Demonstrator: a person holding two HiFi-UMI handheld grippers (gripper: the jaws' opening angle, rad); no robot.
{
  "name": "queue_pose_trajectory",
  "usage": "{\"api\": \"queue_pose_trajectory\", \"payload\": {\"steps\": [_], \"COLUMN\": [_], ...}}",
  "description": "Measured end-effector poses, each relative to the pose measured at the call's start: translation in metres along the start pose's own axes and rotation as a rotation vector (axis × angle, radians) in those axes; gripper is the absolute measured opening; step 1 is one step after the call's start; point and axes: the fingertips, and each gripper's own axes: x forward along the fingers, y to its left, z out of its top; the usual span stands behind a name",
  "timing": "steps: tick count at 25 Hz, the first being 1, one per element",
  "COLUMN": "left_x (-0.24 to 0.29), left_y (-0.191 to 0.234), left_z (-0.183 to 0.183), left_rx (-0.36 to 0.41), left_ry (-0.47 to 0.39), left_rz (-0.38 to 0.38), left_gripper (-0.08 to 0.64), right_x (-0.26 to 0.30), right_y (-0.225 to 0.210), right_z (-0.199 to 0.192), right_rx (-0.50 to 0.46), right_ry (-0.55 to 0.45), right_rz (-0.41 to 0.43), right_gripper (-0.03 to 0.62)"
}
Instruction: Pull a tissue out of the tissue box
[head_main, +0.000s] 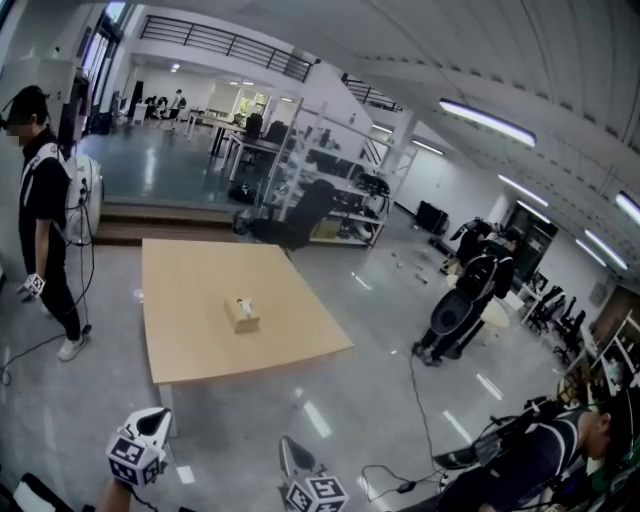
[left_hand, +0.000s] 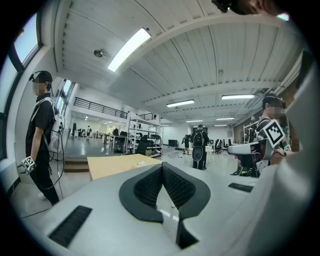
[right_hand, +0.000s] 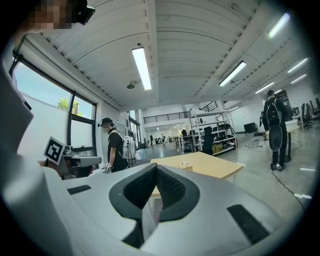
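Note:
A small tan tissue box (head_main: 241, 315) with a white tissue poking out of its top stands near the middle of a low wooden table (head_main: 200, 350). Both grippers are well short of the table, over the floor. My left gripper (head_main: 153, 422) shows at the bottom left of the head view, my right gripper (head_main: 290, 452) at the bottom centre. In the left gripper view the left gripper (left_hand: 162, 166) has its dark pads meeting, with nothing between them. The right gripper (right_hand: 156, 168) is shut and empty too. The box (right_hand: 185, 164) looks tiny and far beyond the jaws, as does the box (left_hand: 141, 163).
A person (head_main: 45, 220) stands left of the table holding a marker cube. Another person (head_main: 470, 300) with a backpack is on the right, and a third person (head_main: 560, 440) crouches at the bottom right. Cables (head_main: 420, 400) run across the shiny floor. Shelves (head_main: 330, 190) stand behind the table.

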Motion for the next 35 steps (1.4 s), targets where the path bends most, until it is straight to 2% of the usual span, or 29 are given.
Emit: {"api": "queue_pose_trajectory", "payload": {"steps": [9,13,18,22,28,35], "left_x": [0.017,0.025,0.044,0.070,0.113,0.157], "left_y": [-0.007,0.001,0.011,0.025,0.050,0.091], "left_z": [-0.004,-0.014,-0.005,-0.009,0.010,0.022], "left_rx": [0.001,-0.004,0.006,0.003,0.010,0.006], "left_ry": [-0.004,0.006,-0.001,0.009,0.003,0.008], "left_rz": [0.030,0.038,0.040,0.036,0.026,0.023], "left_gripper": [0.008,0.008,0.008,0.008,0.008,0.008], "right_x": [0.009,0.019,0.038,0.064,0.114,0.171], "right_y": [-0.022,-0.025,-0.035,-0.049,-0.062,-0.070], "right_z": [-0.006,-0.008,-0.004,-0.005,-0.001,0.021], "right_rx": [-0.002,0.004,0.003,0.004,0.018,0.003], "right_ry": [0.014,0.019,0.011,0.021,0.031,0.036], "right_rz": [0.021,0.030,0.034,0.029,0.032,0.035], "right_gripper": [0.009,0.009,0.009,0.009,0.009,0.009]}}
